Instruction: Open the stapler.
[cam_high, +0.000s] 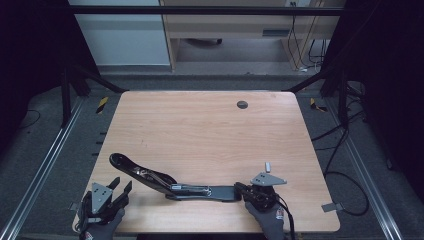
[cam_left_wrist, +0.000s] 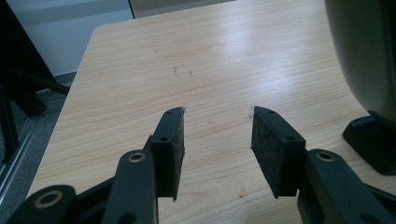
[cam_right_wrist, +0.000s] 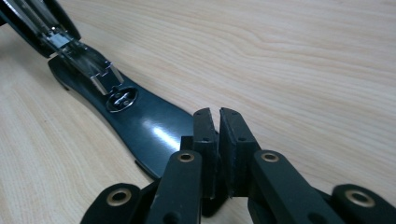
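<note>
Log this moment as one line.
right gripper: jaws nearly shut at stapler base end | left gripper: jaws apart, holding nothing | table

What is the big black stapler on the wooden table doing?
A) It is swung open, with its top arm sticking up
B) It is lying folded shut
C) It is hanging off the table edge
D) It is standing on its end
A: the big black stapler has its flat base on the wooden table while its top arm slants upward, showing the metal staple channel.

We're looking past the wooden surface (cam_high: 200, 125) at a pale wooden desk (cam_high: 250, 25) beyond it, cables (cam_high: 305, 50) hanging at the desk's right end, a white panel (cam_high: 125, 35) left of the desk, grey floor (cam_high: 60, 165) around, dim light.
</note>
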